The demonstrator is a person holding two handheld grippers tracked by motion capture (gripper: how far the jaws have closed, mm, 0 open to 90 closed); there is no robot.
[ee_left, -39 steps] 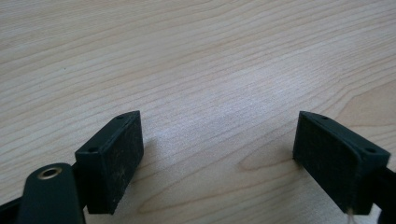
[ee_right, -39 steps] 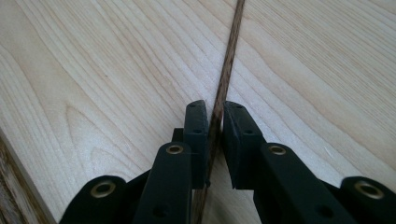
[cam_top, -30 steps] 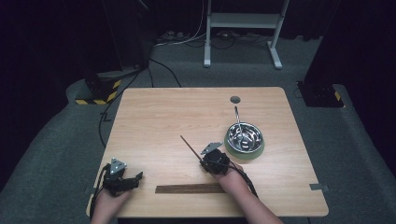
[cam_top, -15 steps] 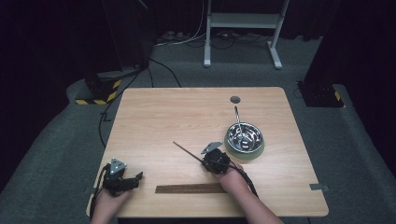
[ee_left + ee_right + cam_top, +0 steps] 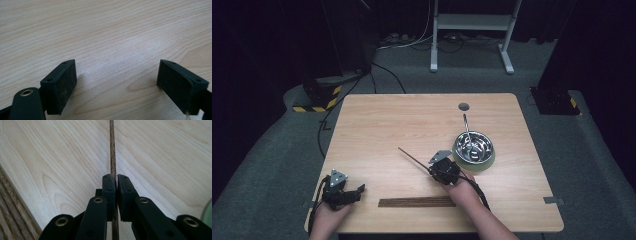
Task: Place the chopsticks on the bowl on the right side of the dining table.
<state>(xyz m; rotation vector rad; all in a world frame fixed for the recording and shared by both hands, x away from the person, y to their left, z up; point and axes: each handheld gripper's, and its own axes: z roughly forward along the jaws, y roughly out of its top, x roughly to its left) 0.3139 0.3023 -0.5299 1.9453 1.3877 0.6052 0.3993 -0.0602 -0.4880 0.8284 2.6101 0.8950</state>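
My right gripper (image 5: 443, 170) is shut on a thin dark wooden stick (image 5: 412, 158) that points up and to the left over the table's middle. In the right gripper view the stick (image 5: 112, 147) runs straight ahead from between the closed jaws (image 5: 116, 184). A row of similar sticks (image 5: 416, 202) lies flat near the front edge, just below that hand. My left gripper (image 5: 354, 192) rests at the front left corner, open, its pads (image 5: 60, 85) wide apart over bare wood with nothing between them.
A steel bowl with a green rim (image 5: 474, 148) stands right of the right gripper, a metal utensil leaning in it. A round cable hole (image 5: 463, 106) sits near the wooden table's (image 5: 387, 125) far edge. Cables and a stand base lie on the floor beyond.
The stick in my right gripper has swung its far tip leftward and lower, lying flatter over the table. The left gripper has stayed put.
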